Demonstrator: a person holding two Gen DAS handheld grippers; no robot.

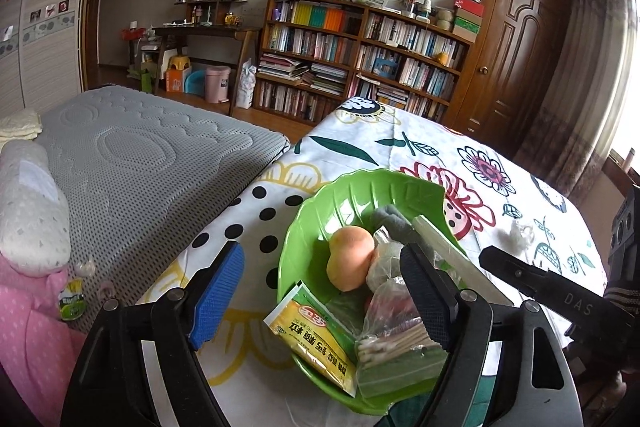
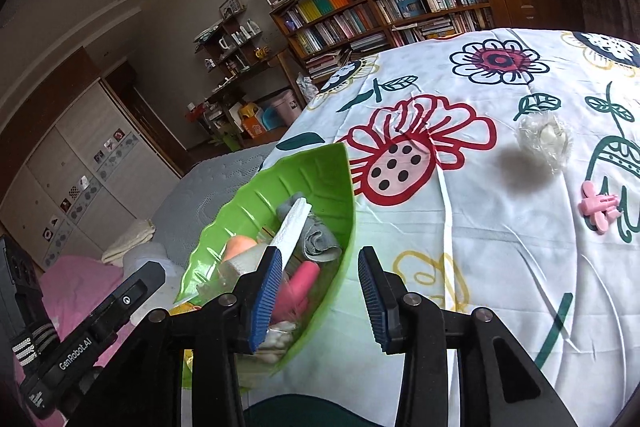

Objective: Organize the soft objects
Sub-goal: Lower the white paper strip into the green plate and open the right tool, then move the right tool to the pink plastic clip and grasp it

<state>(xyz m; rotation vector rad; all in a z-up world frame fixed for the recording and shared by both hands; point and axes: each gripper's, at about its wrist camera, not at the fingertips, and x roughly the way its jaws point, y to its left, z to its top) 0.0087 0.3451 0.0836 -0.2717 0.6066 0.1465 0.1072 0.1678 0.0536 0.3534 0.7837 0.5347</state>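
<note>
Right gripper [image 2: 320,301]: fingers spread, nothing between them, hovering over the near right rim of the green leaf-shaped bowl [image 2: 344,187]. Left gripper [image 1: 320,291]: also spread and empty, straddling the bowl's near left side, one pad outside the rim, the other over the contents. The bowl sits at the near left corner of the flowered tablecloth [image 2: 500,267] and already holds a peach makeup sponge [image 1: 350,257], a grey cloth [image 2: 316,239], a white strip [image 2: 294,223], a pack of cotton swabs [image 1: 394,345], a yellow sachet [image 1: 316,341] and a pink item I cannot identify. Still loose on the cloth: a clear crinkled wrapper with something pale inside [image 2: 546,141] and a small pink clip-like piece [image 2: 600,207]. Key relation: both lie ahead and to the right of the right gripper, well apart from the bowl, the pink piece nearer. The left gripper is farther, with the bowl in between. Judgement: right hand takes the next pick. The pink piece's long axis runs roughly across the view, so the fingers would likely close across its narrow middle.
</note>
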